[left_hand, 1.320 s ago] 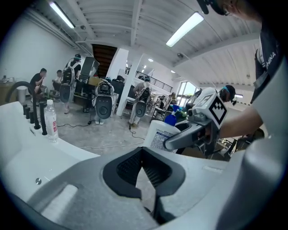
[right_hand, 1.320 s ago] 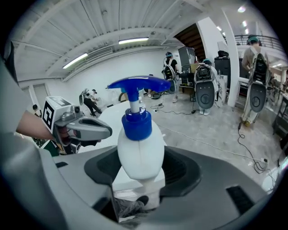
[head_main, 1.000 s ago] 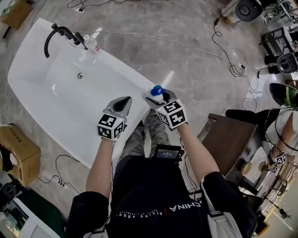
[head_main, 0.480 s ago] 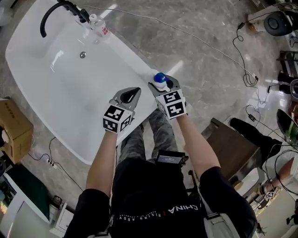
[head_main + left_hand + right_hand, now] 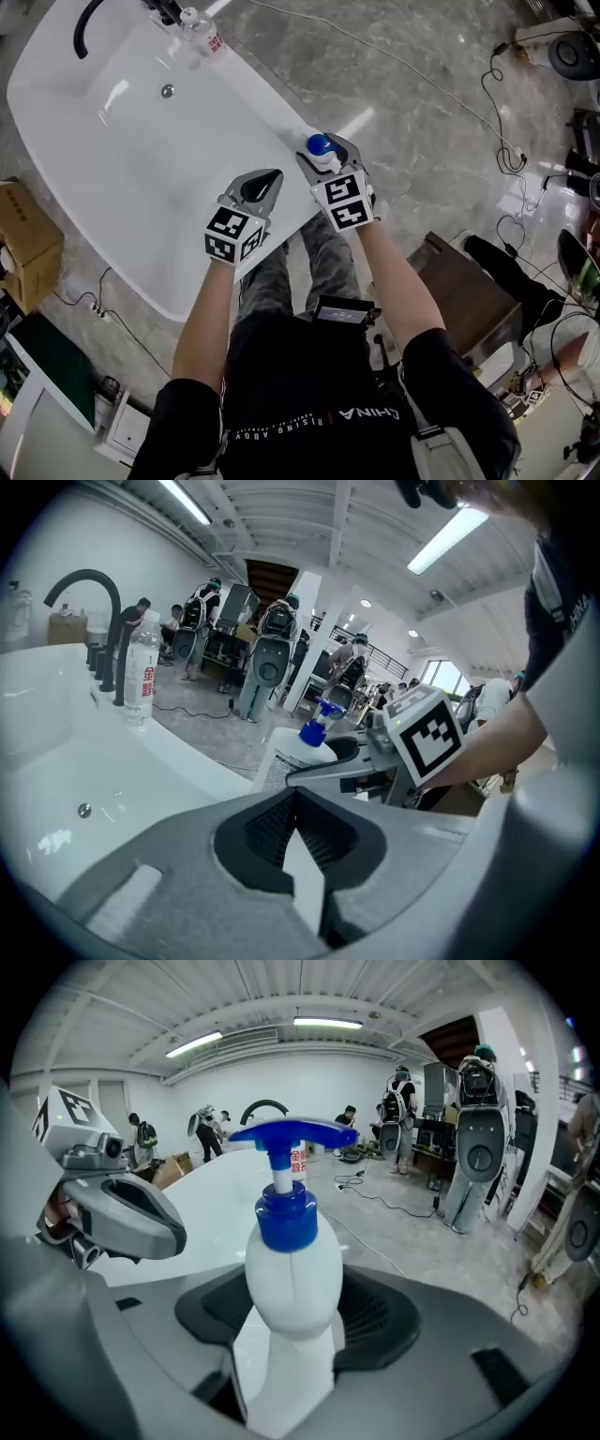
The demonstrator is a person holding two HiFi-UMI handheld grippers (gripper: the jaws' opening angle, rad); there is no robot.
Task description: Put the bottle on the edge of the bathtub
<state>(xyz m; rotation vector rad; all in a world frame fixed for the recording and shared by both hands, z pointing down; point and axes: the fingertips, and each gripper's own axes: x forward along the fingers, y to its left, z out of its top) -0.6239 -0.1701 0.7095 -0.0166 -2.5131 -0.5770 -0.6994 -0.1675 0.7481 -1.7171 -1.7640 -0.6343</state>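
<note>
White pump bottle w/ blue pump head sits upright in the right gripper, pads pinching its waist from both sides (the right gripper view shows the body filling the gap btwn them). It's over the near right rim of the white bathtub; can't tell if the base touches the rim, as the gripper covers it. Left gripper is just beside it on the left, over the tub's near edge, fingertips pressed together w/ nothing btwn them, and apart from the bottle. At the far end of the tub, well apart: black faucet and a clear water bottle standing on the rim next to it; drain in the basin below them. Round the tub on the marble floor: cardboard box to the left, cables to the right, brown furniture near the person's right elbow
</note>
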